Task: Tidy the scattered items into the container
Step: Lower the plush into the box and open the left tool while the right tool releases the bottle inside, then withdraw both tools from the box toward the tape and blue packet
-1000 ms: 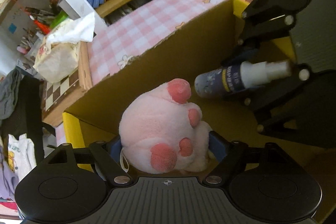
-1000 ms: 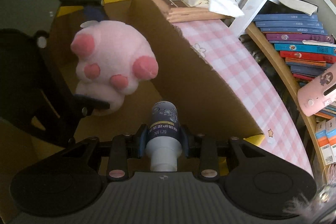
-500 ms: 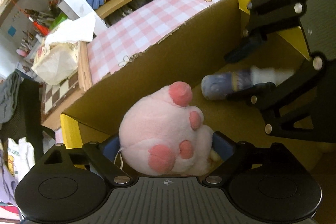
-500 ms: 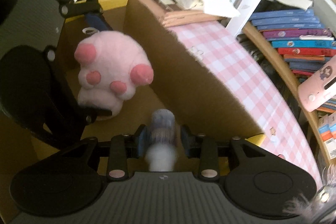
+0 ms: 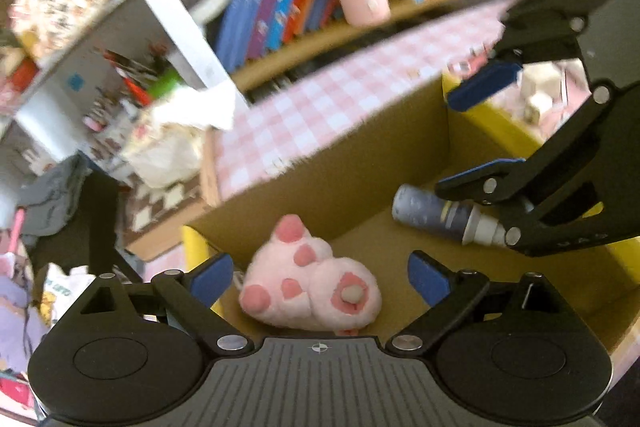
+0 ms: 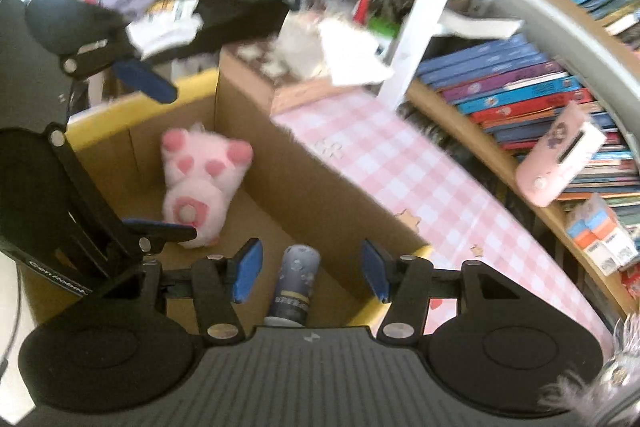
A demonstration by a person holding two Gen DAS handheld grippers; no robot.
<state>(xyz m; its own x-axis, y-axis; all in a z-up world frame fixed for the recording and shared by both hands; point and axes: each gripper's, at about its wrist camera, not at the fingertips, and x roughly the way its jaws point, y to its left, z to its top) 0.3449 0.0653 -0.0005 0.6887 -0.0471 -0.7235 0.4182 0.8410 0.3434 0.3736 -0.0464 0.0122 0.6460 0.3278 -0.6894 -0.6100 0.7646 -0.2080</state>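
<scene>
Your left claw (image 5: 320, 277) is spread wide, blue pads (image 5: 208, 279) well apart, with nothing between them. Just past the tips, the pink plush toy (image 5: 310, 291) lies on the floor of the cardboard box (image 5: 340, 163), tipped over, its paw pads facing up toward you. It sits between the two fingers in line of sight but below them, touching neither.

Your right claw (image 6: 310, 271) is spread apart too. The spray bottle (image 6: 298, 285) lies flat on the box floor right under the gap between its pads (image 6: 248, 269), free of both, cap end pointing back at you. From the left wrist view that same bottle rests near the far corner of the box, just beneath the lower finger of the right claw (image 5: 484, 131).

From the right wrist view, the plush toy (image 6: 204, 171) sits deeper in the box, near the far wall, with the left claw (image 6: 154, 155) hanging above it.

Beyond the box rim runs the pink checked worktop (image 6: 400, 163), and behind that a shelf of books (image 6: 520, 99). The outer parts of both views are blurred.
</scene>
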